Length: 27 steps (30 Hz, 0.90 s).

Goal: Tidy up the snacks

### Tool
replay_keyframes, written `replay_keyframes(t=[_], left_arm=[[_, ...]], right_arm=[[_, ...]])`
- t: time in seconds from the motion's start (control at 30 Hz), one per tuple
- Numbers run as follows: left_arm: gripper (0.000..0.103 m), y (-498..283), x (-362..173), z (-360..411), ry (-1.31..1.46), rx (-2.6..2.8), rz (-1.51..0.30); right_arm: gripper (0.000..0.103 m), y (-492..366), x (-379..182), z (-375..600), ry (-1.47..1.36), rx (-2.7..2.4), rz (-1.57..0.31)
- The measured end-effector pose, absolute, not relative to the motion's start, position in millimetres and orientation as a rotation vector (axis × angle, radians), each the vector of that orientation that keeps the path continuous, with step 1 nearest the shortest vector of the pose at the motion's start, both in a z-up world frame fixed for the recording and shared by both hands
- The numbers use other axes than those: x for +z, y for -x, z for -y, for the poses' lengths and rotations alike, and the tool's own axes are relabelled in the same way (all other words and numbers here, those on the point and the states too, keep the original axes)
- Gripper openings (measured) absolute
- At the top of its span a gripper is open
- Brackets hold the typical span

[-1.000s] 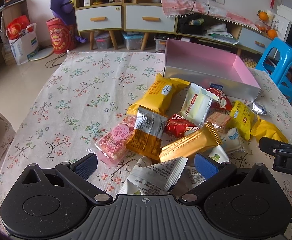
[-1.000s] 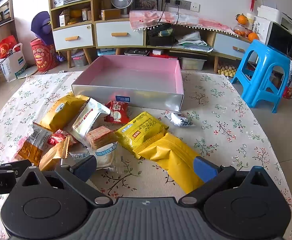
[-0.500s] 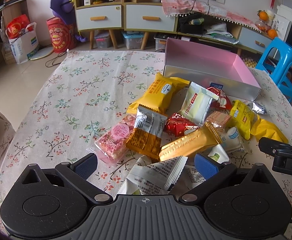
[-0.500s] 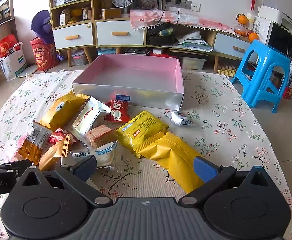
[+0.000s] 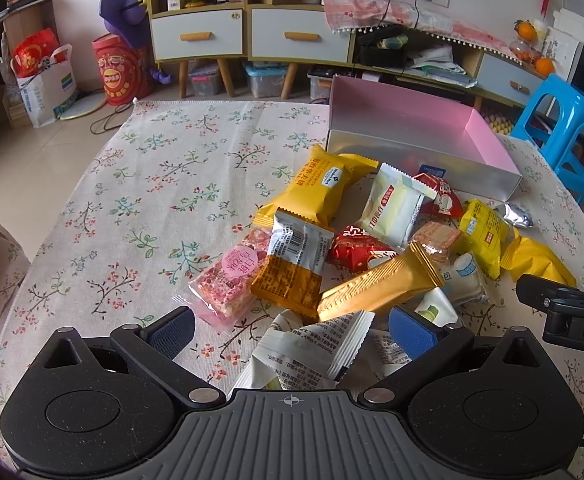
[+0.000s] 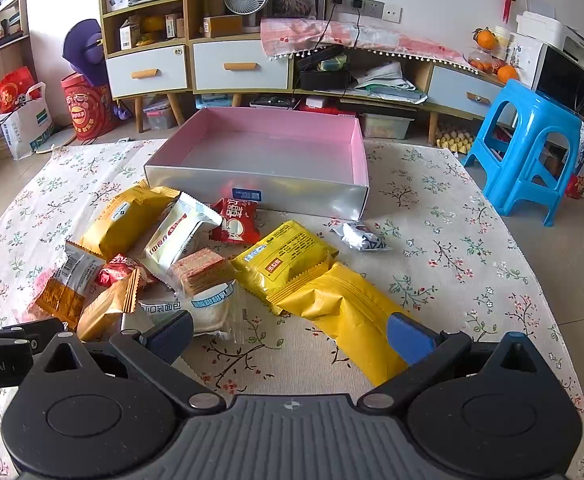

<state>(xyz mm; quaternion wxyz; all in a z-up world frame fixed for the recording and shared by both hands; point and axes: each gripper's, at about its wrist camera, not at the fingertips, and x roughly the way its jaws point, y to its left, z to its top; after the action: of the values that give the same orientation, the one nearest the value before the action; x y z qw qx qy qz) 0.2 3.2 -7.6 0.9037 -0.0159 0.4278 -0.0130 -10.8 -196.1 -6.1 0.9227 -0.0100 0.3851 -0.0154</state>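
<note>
Both grippers hang low over the near edge of the worktop, which is covered in a floral cloth. The left gripper has its blue-padded fingers spread wide, gripping nothing; a crumpled white wrapper with black print lies in the gap between them, though I cannot tell whether either pad touches it. The right gripper is just as wide apart and empty, with bare cloth between its fingers and the near end of a plain yellow pouch reaching toward its right finger. The snacks sit in a loose heap in the middle of the worktop: a long gold bar, a pink nougat pack, an orange-and-silver packet, red packets and a white cream-coloured one, several overlapping so their lower halves are hidden. Beyond them, at the far side, stands the open silver box with pink lining, nothing visible inside. A small silver foil packet lies alone right of the heap. Each gripper's tip pokes into the other's view, cut off at the frame edge.
</note>
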Motion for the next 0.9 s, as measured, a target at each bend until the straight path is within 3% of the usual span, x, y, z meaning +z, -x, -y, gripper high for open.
replay_keyframes(t=[0.9], left_arm=[[0.103,-0.1,-10.4,-2.8,0.026,-0.027,-0.888]], right_arm=[[0.094,11.0,-9.0,194.6,0.034,-0.031,-0.802]])
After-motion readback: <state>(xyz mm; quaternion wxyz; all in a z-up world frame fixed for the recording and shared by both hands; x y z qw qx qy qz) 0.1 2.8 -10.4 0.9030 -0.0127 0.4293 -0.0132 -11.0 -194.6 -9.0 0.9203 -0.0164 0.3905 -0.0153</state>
